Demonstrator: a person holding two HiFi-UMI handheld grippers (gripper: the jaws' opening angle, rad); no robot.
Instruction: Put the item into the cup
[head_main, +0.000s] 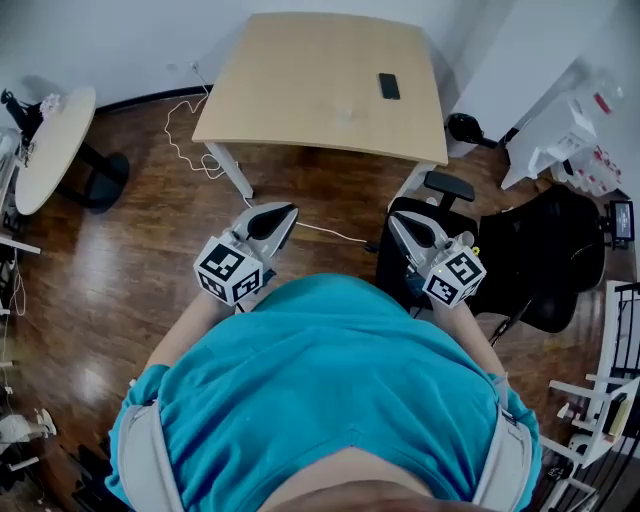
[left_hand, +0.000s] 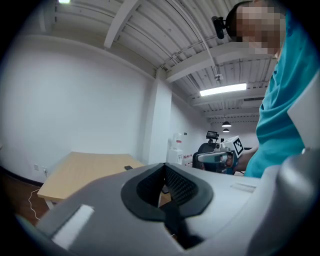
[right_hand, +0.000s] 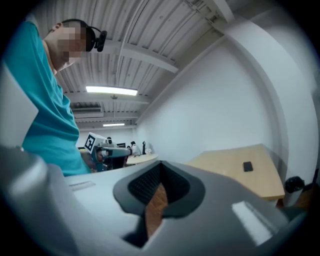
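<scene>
Teal shirt fills the lower head view. I stand well back from the table (head_main: 300, 90), with both tools held at my waist. Left hand-held gripper (head_main: 283, 213) and right hand-held gripper (head_main: 398, 222) are each pressed together to a point and hold nothing.

On the table lies a dark flat slab (head_main: 389, 86), phone-like. A faint pale spot (head_main: 346, 112) sits mid-table; it may be the cup, but it is too small to tell. If the slab is the item, I judge it stiff, thin and slick, so it is best pinched across its long edges. An office chair (head_main: 540, 260) stands to my right, near the table's corner. A white cable (head_main: 185, 135) trails on the floor at left.

Left gripper view: jaws together, nothing between them. The table (left_hand: 85, 172) and slab (left_hand: 128, 168) lie ahead, with no obstacle before them.

Right gripper view: jaws closed to a thin slit with wood floor showing through, and empty. The table (right_hand: 235, 165) and slab (right_hand: 247, 166) lie to the right. No cup can be made out.
</scene>
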